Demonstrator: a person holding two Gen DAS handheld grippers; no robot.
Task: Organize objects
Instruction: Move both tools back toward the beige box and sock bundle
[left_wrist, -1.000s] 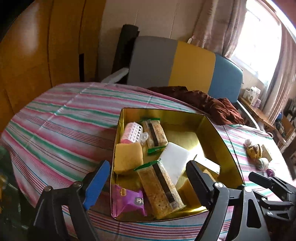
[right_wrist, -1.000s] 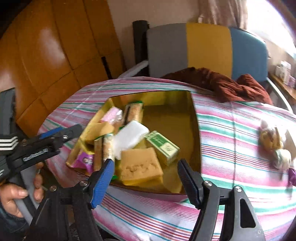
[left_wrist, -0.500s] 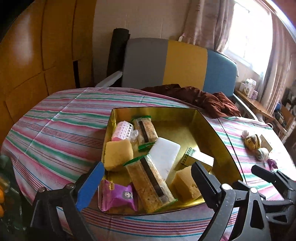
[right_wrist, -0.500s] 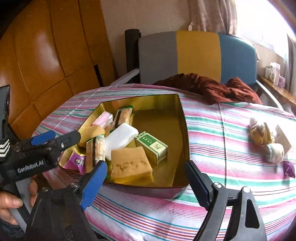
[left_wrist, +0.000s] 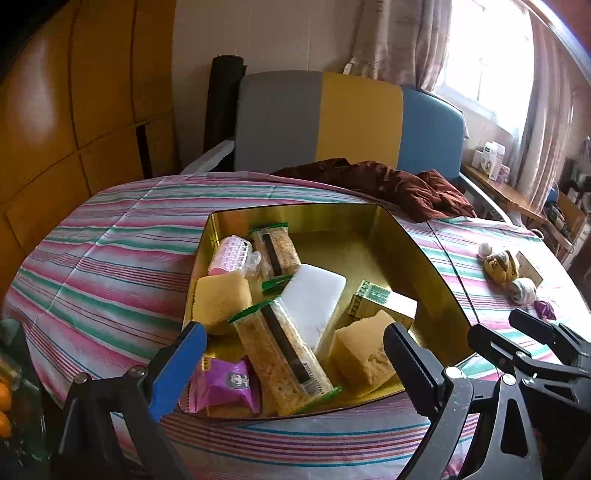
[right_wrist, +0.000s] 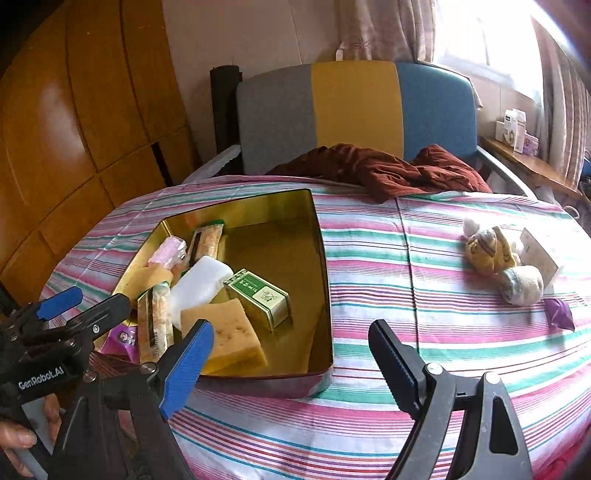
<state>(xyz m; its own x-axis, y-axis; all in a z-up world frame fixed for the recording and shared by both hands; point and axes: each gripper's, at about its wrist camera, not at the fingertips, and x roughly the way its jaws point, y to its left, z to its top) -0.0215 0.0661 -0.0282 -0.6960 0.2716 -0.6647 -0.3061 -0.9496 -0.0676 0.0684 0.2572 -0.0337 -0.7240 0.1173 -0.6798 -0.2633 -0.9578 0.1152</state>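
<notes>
On the striped tabletop (left_wrist: 110, 280) sits a gold tin box (left_wrist: 417, 258), open at the top and holding most of the task's things. Along its left side lie a pink blister pack (left_wrist: 231, 254), a yellow sponge (left_wrist: 221, 299) and, at the near left corner, a purple snack packet (left_wrist: 225, 384). Two clear-wrapped cracker bars lie there too, one at the far end (left_wrist: 277, 251) and one toward the near edge (left_wrist: 284, 354), with a white block (left_wrist: 314, 299) between them. To the right of the white block sit a green-and-white carton (right_wrist: 258, 295) and a second yellow sponge (right_wrist: 229, 339), touching each other. Well apart on the right of the tabletop lie a small yellow plush toy (right_wrist: 487, 251), a rolled sock (right_wrist: 524, 284) just beside it, a white card (right_wrist: 539, 251) and a purple wrapper (right_wrist: 561, 314). The left gripper (left_wrist: 291, 354) hovers at the near edge of the tin with its jaws wide open and empty. The right gripper (right_wrist: 291, 347) hovers near the tin's near right corner, its jaws likewise spread and holding nothing. Beyond the tabletop, brown cloth (left_wrist: 388, 184) lies in front of a grey, yellow and blue chair back (left_wrist: 351, 122).
</notes>
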